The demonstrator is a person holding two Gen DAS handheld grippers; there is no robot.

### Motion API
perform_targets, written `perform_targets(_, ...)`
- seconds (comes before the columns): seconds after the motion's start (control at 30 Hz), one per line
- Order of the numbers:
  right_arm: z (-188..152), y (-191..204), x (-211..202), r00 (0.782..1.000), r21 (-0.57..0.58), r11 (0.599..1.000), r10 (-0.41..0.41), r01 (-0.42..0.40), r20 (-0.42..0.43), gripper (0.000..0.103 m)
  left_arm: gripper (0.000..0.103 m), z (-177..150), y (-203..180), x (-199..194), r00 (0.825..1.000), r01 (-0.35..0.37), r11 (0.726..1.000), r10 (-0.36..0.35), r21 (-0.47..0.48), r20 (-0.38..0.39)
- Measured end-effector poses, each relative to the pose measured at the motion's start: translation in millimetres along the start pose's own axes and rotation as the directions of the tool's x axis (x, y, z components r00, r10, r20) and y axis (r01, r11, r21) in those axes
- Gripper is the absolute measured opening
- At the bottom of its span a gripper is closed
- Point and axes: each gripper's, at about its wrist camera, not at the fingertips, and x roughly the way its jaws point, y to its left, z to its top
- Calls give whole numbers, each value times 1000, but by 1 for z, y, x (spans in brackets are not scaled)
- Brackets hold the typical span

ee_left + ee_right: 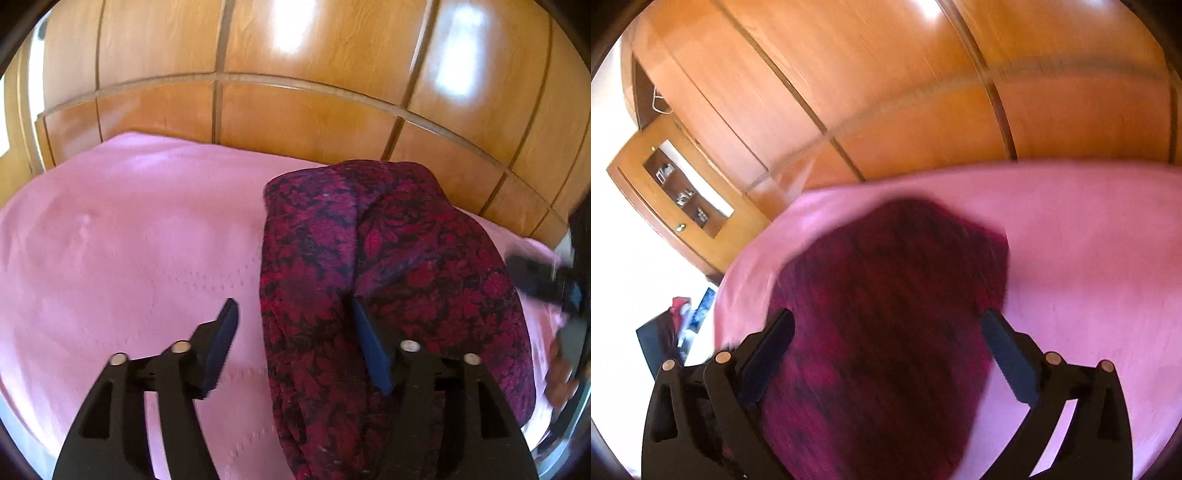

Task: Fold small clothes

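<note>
Crimson-and-black floral knit garment [388, 258] rumpled on smooth pink bedspread [129, 240], both grippers' fingers spread wide, gripping nothing

a pink bedspread [122, 236] covers the bed. right behind it stands glossy orange-brown wood panelling [303, 118], catching bright patches of light. left of the bed, a wooden cabinet [683, 192] holds what seem small ornaments.

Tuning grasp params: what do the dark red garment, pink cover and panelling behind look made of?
Dark red garment: soft woven or knit fabric, matte, red-and-black floral pattern, slightly fuzzy. Pink cover: thin cloth, matte, faint stitched dotted lines, probably cotton. Panelling: wood or veneer, glossy; bright window reflections show.
</note>
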Motion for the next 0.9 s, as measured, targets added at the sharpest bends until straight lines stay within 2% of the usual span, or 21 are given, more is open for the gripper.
perform_targets(0.03,-10,-10,3,1000,21,1000,6,-5,-27,101,72,-1,6,1,1000,19,1000,-20,-19,-7)
perform_targets(0.1,-25,-22,7,995,59,995,85,-82,-50,101,73,-3,23,9,995,93,992,-96,-81,-31)
perform_targets(0.13,-30,-27,12,988,85,987,143,-137,-65,101,73,-4,29,13,992,120,987,-124,-103,-35)
perform_targets(0.23,-31,-30,25,970,117,968,232,-223,-74,101,73,-10,44,19,980,194,972,-198,-135,-24)
perform_targets(0.3,-28,-31,40,959,127,959,267,-254,-100,101,72,-15,55,24,964,256,948,-265,-190,-23)
perform_targets(0.33,-25,-30,41,955,129,956,277,-262,-110,101,69,-16,58,26,956,281,936,-292,-211,-22)
perform_targets(0.37,-23,-30,47,950,128,954,286,-271,-123,101,66,-18,62,30,937,335,910,-349,-244,-14)
perform_targets(0.4,-21,-30,52,947,127,954,290,-273,-138,101,58,-19,64,32,918,382,886,-397,-264,-4)
perform_targets(0.43,-19,-31,54,945,128,953,292,-274,-146,101,58,-22,65,33,901,418,865,-433,-278,7)
perform_targets(0.47,-18,-31,53,945,127,953,291,-274,-149,101,58,-25,63,33,893,437,855,-451,-280,16)
perform_targets(0.5,-19,-30,50,946,126,954,290,-273,-147,99,57,-26,60,32,883,456,844,-469,-281,23)
perform_targets(0.53,-21,-27,44,949,117,955,285,-271,-135,92,55,-26,58,30,871,478,829,-490,-290,33)
perform_targets(0.57,-22,-24,36,951,105,956,285,-273,-121,86,55,-26,56,27,850,513,805,-524,-298,49)
perform_targets(0.63,-26,-19,18,950,95,951,303,-295,-81,82,55,-24,44,19,827,553,786,-559,-275,65)
perform_targets(0.73,-30,-19,-21,952,74,950,306,-304,-6,81,55,-16,14,15,794,600,770,-607,-216,38)
perform_targets(0.77,-32,-22,-34,955,69,952,297,-297,17,81,55,-11,-2,17,772,627,752,-635,-203,28)
perform_targets(0.83,-34,-36,-65,958,74,956,277,-283,77,81,55,0,-31,21,742,662,730,-670,-172,12)
perform_targets(0.9,-38,-55,-99,958,95,961,246,-262,148,81,55,17,-79,24,711,698,709,-703,-105,-22)
